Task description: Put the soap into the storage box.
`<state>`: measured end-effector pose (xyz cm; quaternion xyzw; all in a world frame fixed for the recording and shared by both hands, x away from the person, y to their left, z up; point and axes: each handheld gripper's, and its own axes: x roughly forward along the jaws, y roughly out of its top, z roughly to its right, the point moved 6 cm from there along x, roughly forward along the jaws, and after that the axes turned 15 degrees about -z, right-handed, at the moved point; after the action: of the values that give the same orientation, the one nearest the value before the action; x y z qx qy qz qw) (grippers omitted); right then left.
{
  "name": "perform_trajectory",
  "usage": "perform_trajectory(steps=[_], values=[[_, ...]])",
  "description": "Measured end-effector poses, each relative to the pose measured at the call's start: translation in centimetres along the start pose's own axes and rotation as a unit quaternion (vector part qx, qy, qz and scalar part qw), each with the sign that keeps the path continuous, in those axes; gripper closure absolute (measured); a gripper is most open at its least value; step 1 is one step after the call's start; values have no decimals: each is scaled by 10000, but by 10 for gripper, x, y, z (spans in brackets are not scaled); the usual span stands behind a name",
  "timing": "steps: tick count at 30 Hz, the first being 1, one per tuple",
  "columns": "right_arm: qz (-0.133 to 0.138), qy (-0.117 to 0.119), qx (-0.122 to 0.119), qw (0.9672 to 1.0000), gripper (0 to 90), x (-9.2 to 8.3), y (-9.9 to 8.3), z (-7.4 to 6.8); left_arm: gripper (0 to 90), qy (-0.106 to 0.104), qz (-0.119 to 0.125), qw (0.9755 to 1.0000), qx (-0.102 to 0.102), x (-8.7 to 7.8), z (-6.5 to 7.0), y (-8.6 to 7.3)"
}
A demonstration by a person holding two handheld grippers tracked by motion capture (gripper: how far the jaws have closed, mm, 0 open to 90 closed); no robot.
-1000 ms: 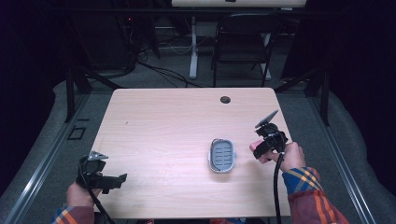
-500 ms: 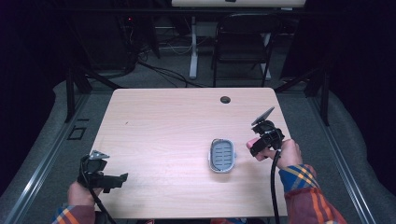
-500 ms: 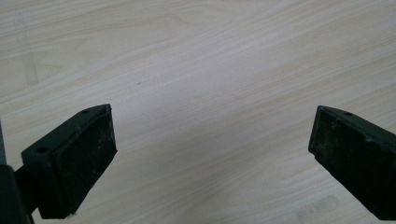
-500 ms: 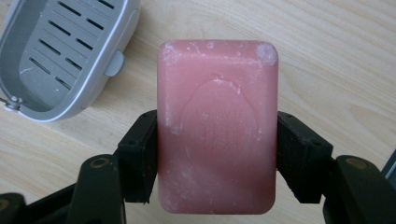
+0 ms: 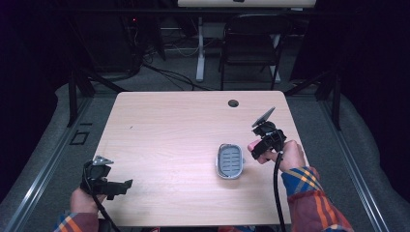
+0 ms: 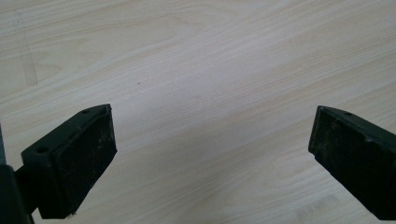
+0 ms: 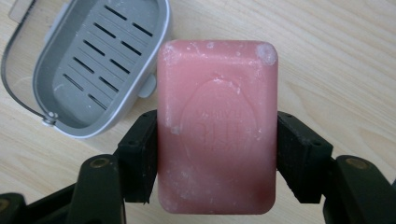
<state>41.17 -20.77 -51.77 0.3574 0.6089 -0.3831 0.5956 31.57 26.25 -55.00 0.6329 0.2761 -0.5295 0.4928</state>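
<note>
A pink bar of soap [image 7: 217, 126] is clamped by its two long sides between the black pads of my right gripper [image 7: 217, 156], held above the wooden table [image 5: 169, 130]. From above, that right gripper [image 5: 256, 151] hovers just right of a grey slotted soap dish [image 5: 230, 161], which lies empty on the table; the soap [image 5: 252, 147] peeks out pink at its tip. The same soap dish [image 7: 95, 65] sits up and to the left in the right gripper view. My left gripper [image 5: 123, 185] rests at the table's near left edge, its jaws wide apart over bare wood [image 6: 210, 116].
A small dark grommet hole [image 5: 233, 103] is set near the table's far edge. A black chair [image 5: 251, 43] and a desk leg with cables [image 5: 199, 48] stand on the floor beyond the table. Metal rails run along both sides.
My right gripper, with the soap in it, has shifted a little left and away, closer to the soap dish. The left gripper has stayed put.
</note>
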Motion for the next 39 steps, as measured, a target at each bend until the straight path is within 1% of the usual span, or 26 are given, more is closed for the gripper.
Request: perform_trajectory(steps=[4,5,6,8,9,12,13,15,17,18,19,20,22,24,25,28,29,30,33,34,35,36,37,38,39], values=[[-2,7,-38,10000,372,1,5,-7,6,15,-21,10000,25,1,1,0],[20,-13,-87,10000,372,2,7,-8,6,24,-23,10000,36,1,1,0],[-76,-22,-117,9999,372,1,7,-9,6,24,-22,10000,35,1,1,0],[-28,-32,-121,9999,372,2,9,-11,7,14,-28,10000,27,1,1,0],[-83,-50,-218,9997,372,2,11,-13,7,11,-25,10000,24,1,1,0],[-41,-43,-184,9998,372,3,13,-17,6,17,-35,10000,45,1,1,0],[-83,-72,-251,9996,372,3,16,-19,7,6,-42,10000,41,1,1,0],[-60,-69,-237,9997,372,3,18,-20,7,19,-53,10000,44,1,1,0],[-139,-73,-306,9994,372,5,22,-23,7,21,-45,10000,51,1,1,0],[-114,-84,-297,9995,372,6,23,-24,7,7,-53,10000,50,1,1,0],[-169,-104,-326,9993,372,7,25,-26,7,6,-55,10000,57,1,1,0],[-123,-81,-297,9994,372,9,27,-28,7,6,-56,10000,59,1,1,0],[-220,-151,-380,9989,372,11,30,-31,8,15,-40,10000,37,1,1,0],[-263,-177,-392,9987,372,11,31,-32,8,20,-52,10000,55,1,1,0],[-218,-187,-393,9988,372,13,33,-34,8,17,-41,10000,44,1,1,0],[-246,-207,-406,9987,371,15,36,-38,8,23,-54,10000,58,1,1,0],[-190,-186,-379,9989,372,16,37,-40,8,15,-62,10000,65,1,1,0],[-307,-232,-453,9982,371,16,38,-40,8,21,-67,9999,77,1,1,0],[-297,-276,-432,9982,371,19,42,-45,8,7,-76,9999,67,1,2,0],[-353,-289,-463,9979,371,20,43,-47,8,6,-76,9999,67,1,2,0],[-296,-265,-409,9984,370,22,45,-49,8,9,-88,9999,80,1,2,0],[-296,-265,-409,9984,370,22,45,-49,8,9,-88,9999,80,1,2,0],[-353,-281,-429,9981,370,23,45,-50,8,9,-88,9999,80,1,2,0],[-302,-299,-420,9982,370,24,47,-52,8,1,-84,9999,72,1,2,0],[-424,-342,-490,9973,370,24,47,-52,8,3,-79,9999,71,1,2,0]])
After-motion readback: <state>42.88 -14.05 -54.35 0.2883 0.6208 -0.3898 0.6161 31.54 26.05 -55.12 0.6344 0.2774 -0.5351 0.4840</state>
